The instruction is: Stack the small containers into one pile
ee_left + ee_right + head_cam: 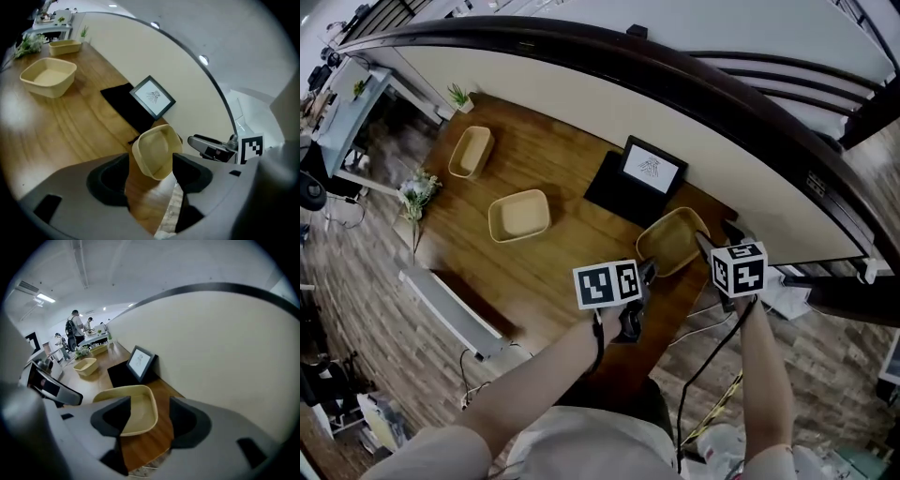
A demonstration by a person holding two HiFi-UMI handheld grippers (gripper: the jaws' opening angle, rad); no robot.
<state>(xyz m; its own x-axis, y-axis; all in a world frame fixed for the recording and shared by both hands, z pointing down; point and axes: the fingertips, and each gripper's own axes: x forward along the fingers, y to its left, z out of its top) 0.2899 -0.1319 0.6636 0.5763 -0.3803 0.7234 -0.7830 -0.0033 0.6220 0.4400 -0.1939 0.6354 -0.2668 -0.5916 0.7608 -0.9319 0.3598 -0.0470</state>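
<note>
Cream-coloured, thin-walled and empty: the nearest container (672,241) looks light and fairly stiff. Its smooth sides could slip, so I'd pinch one wall just under the rim rather than span the whole body. It sits at the near right end of the wooden tabletop (553,272), just beside a black mat (609,187) carrying a small screen (650,169).

Left gripper (151,165): jaws wide apart, nothing pinched, with the container framed in the gap but beyond the tips. Right gripper (149,404): jaws wide too, the container's right wall lined up in the gap, and the pads not on it as far as I can tell.

Head view gives the whole layout. A second container (519,215) sits mid-table and a third (471,152) at the far left, all well apart, none stacked yet. Only the right gripper view looks into the near one's bare inside. The left gripper view shows how close it sits to the tabletop's edge.
</note>
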